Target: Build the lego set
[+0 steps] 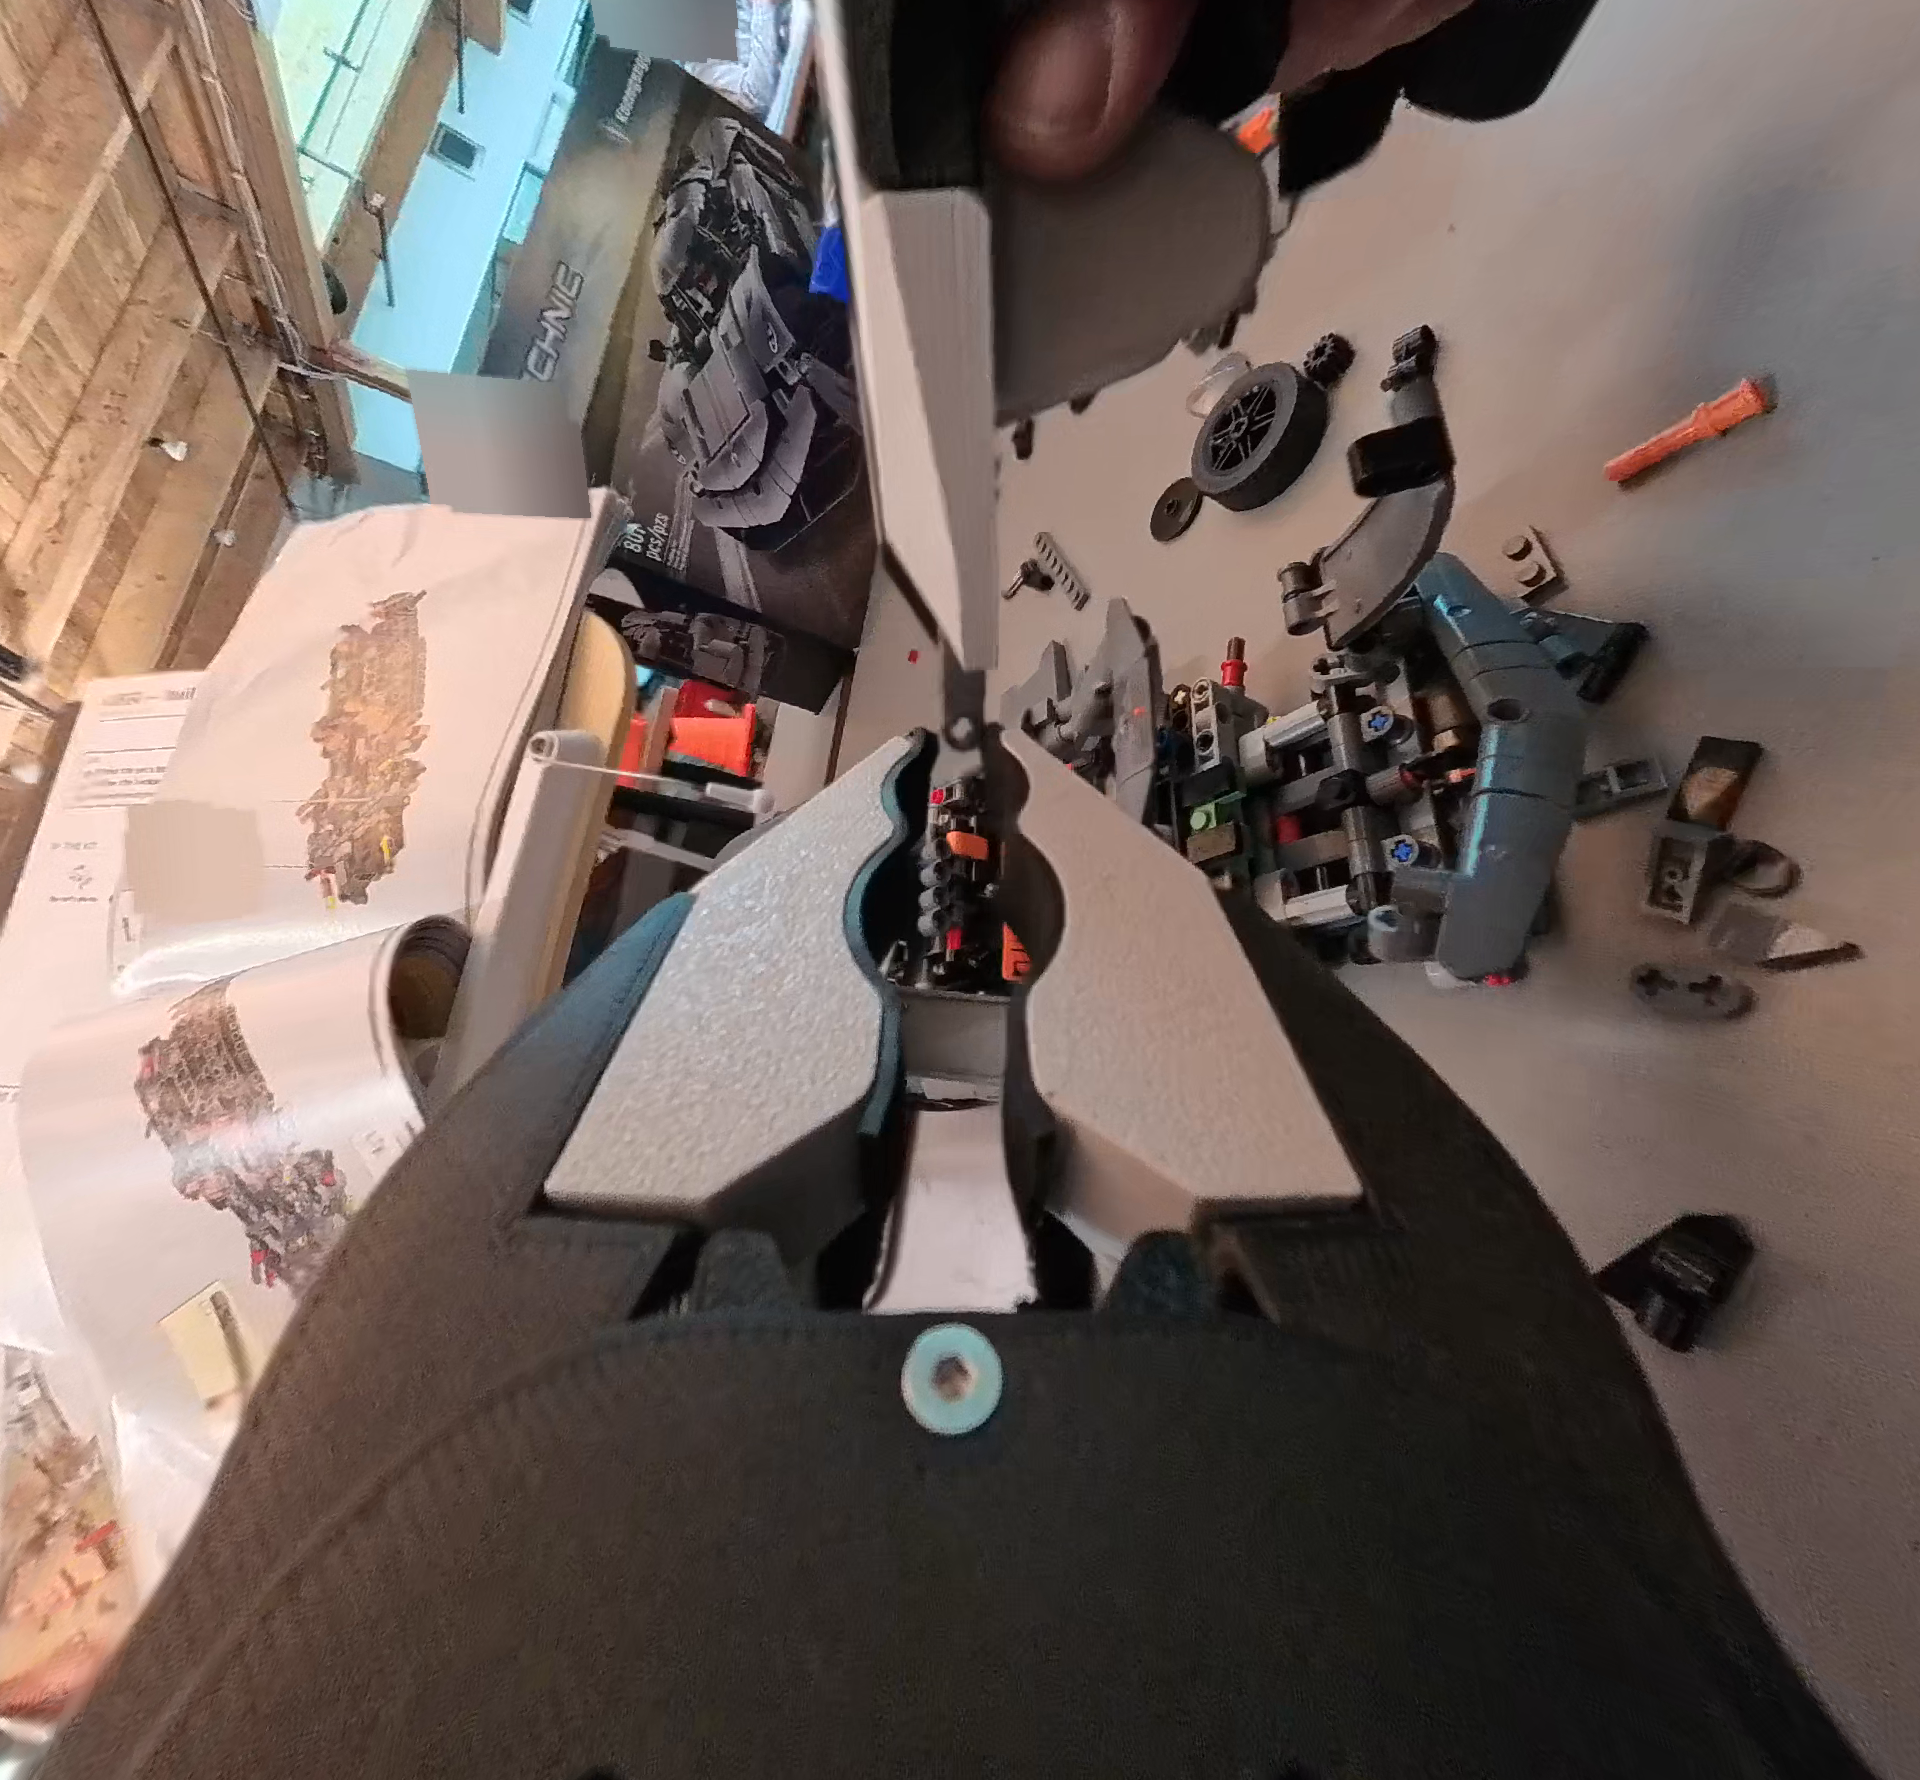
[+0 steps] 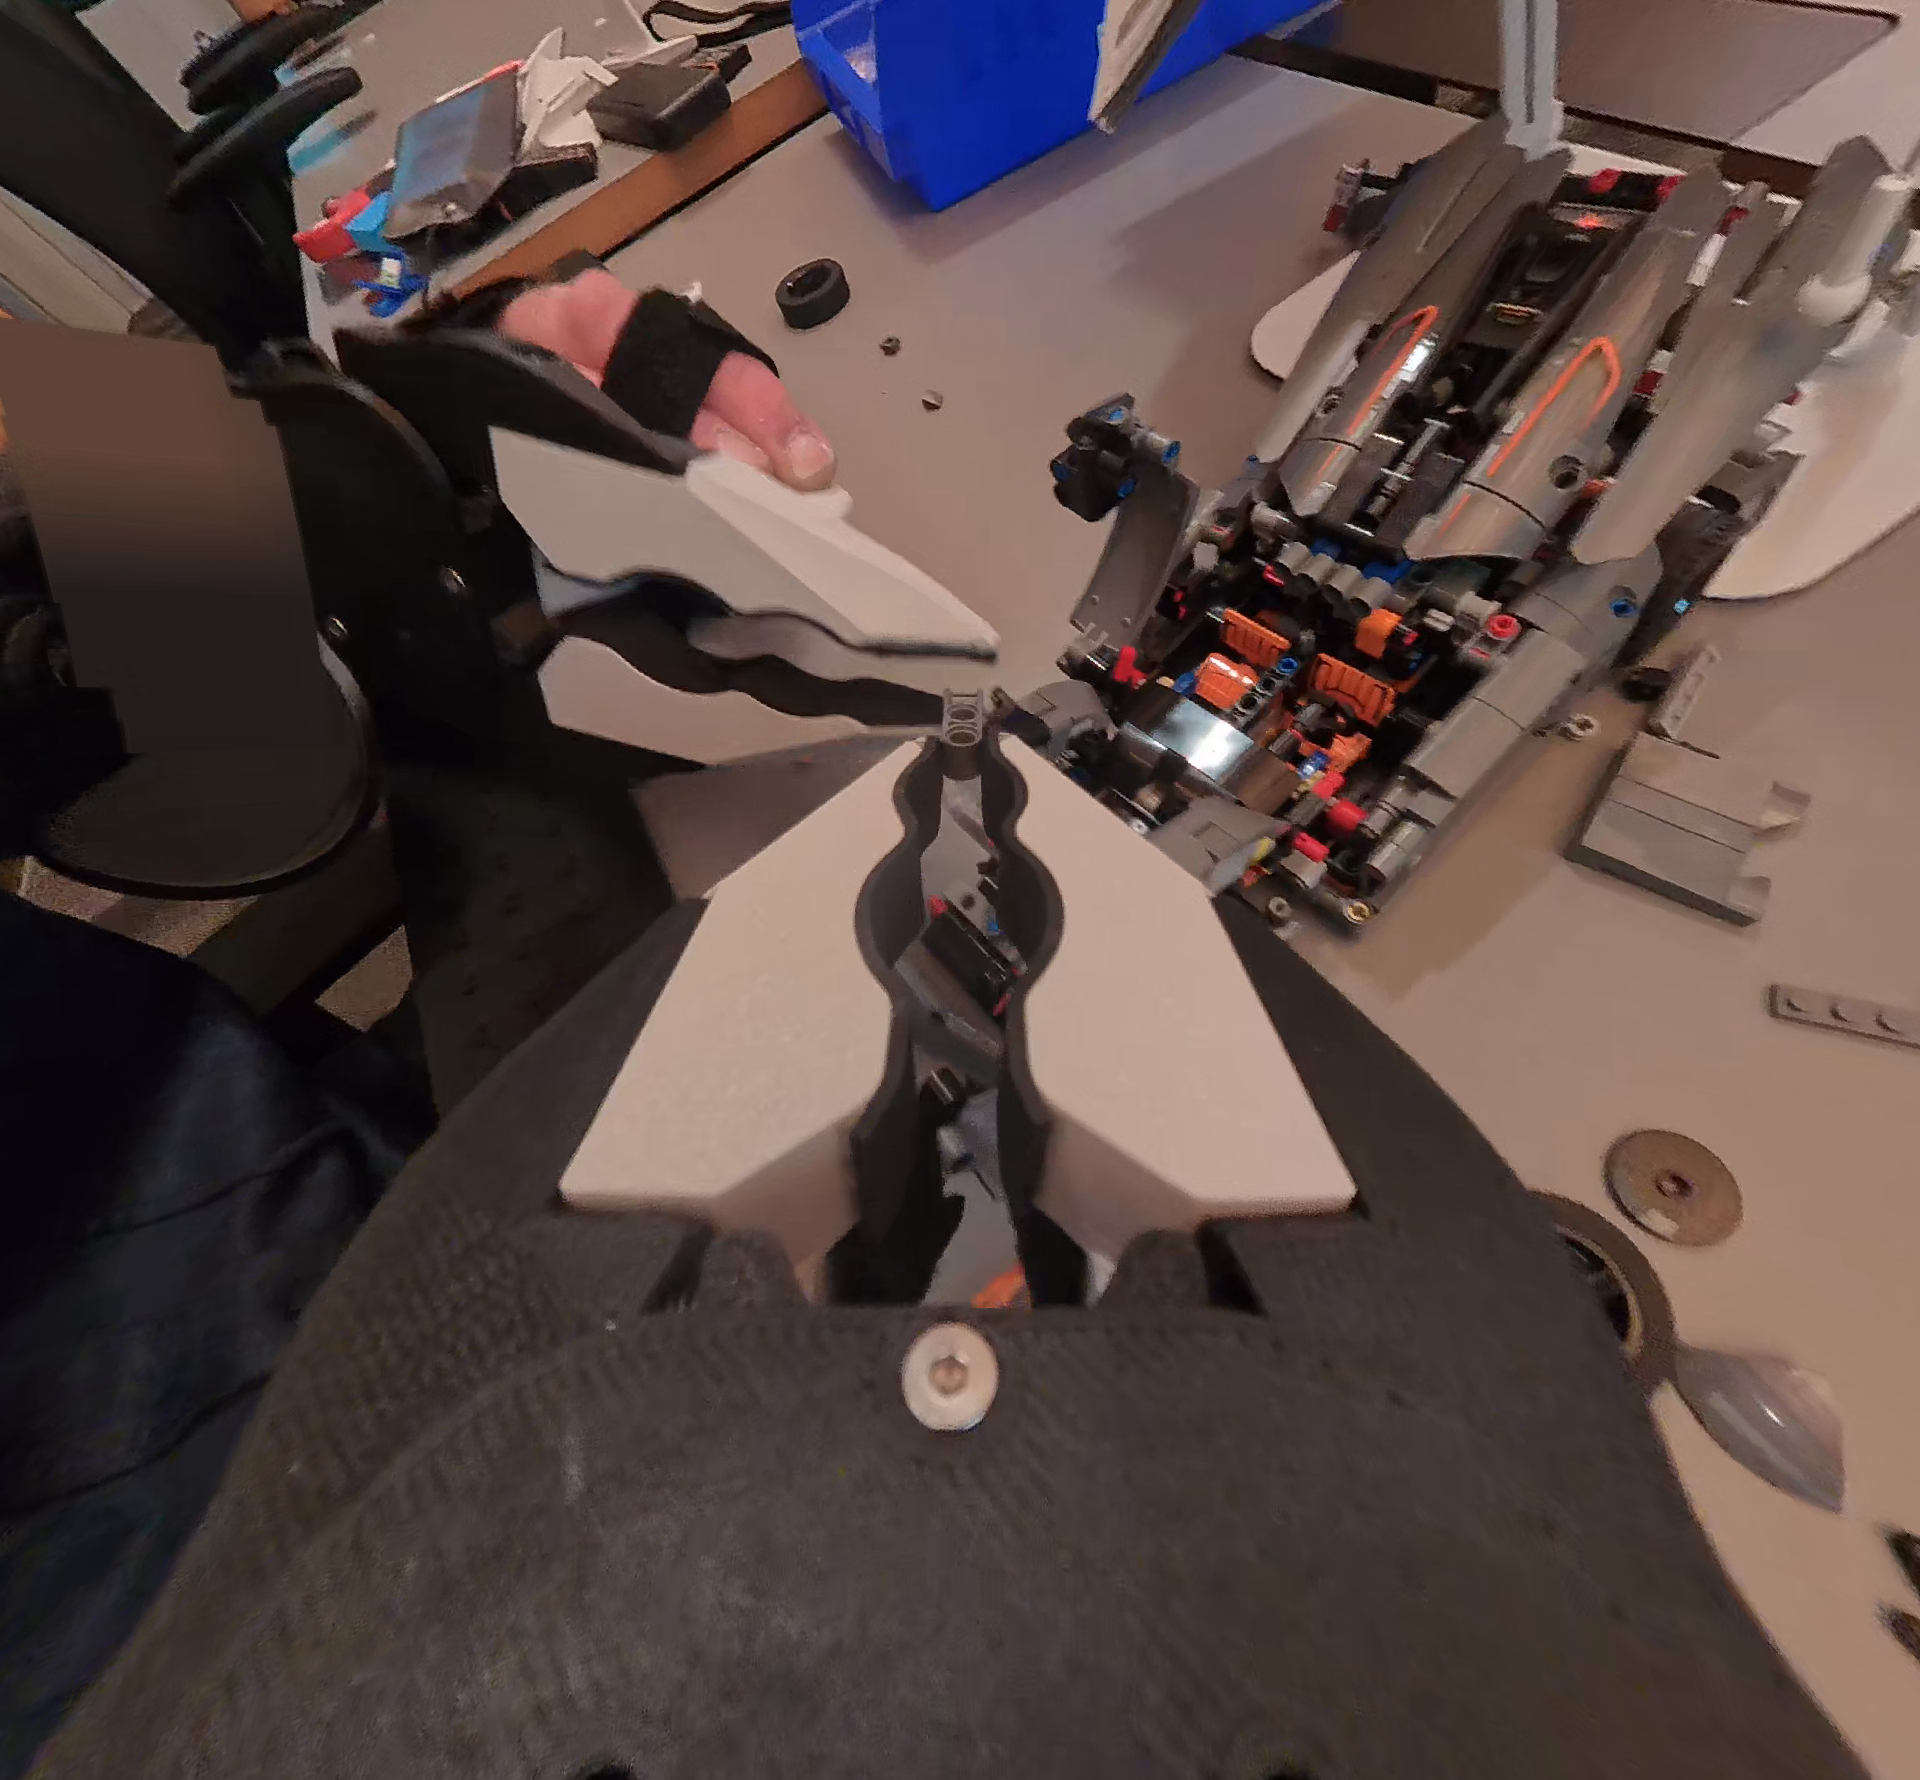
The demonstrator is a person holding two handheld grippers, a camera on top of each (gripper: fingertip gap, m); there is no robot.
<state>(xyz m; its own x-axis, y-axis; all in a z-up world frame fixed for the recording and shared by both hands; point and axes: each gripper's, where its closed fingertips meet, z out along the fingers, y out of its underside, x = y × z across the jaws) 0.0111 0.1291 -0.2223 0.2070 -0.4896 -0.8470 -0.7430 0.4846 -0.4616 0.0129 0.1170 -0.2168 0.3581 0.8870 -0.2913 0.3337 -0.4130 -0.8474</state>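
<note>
Right gripper (image 2: 961, 743), frame centre, pinches a small dark connector (image 2: 963, 714); the left gripper (image 1: 971, 743) pinches the same piece. The car model (image 2: 1455, 587), right of frame, looks largely built; loose parts (image 1: 1257, 431) upper right remain unfitted.

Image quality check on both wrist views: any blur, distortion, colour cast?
Left wrist view: strong wide-angle bending at the edges, the instruction booklet smeared, centre parts sharp, daylight tint on the far wall. Right wrist view: warmer, dimmer light, the blue bin and far table edge blurred, the small grey piece at the right gripper crisp.
</note>
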